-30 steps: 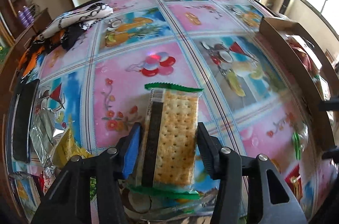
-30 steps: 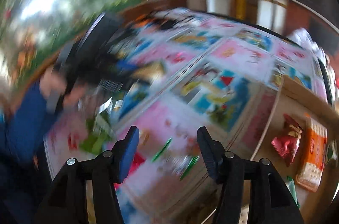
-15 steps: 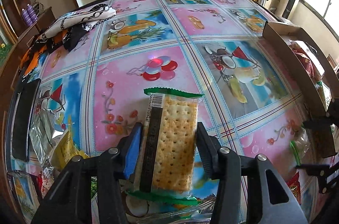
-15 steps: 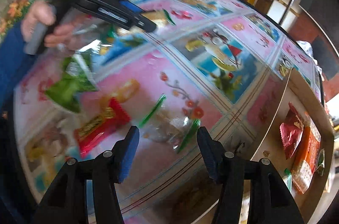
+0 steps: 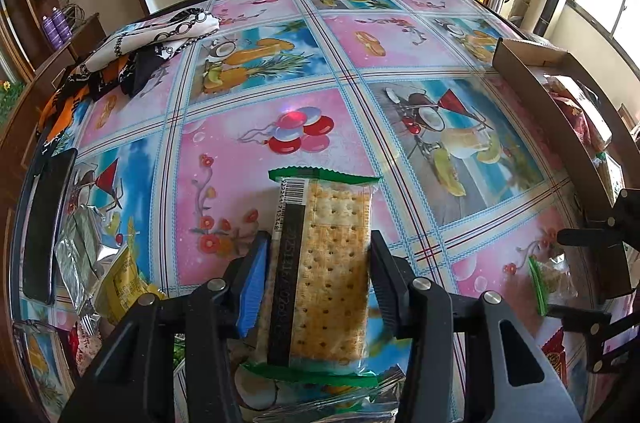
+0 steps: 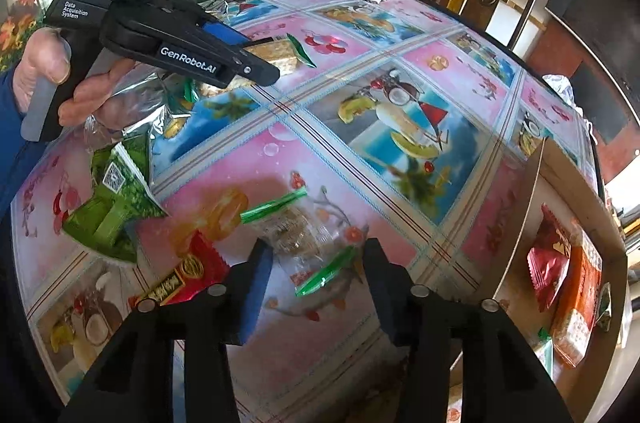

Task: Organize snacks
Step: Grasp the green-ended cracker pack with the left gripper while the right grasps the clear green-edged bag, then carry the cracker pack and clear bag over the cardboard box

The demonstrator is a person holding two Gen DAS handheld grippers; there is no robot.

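On the floral tabletop | right gripper closing astride clear green-ended snack packet, long axis slanting across the gap, not yet pinched | left gripper clamps green-edged cracker pack lengthwise | cardboard box right.

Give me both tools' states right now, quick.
Left tool: closed on the cracker packet, held off the table.
Right tool: closing around the clear green-ended snack packet; not gripping yet.
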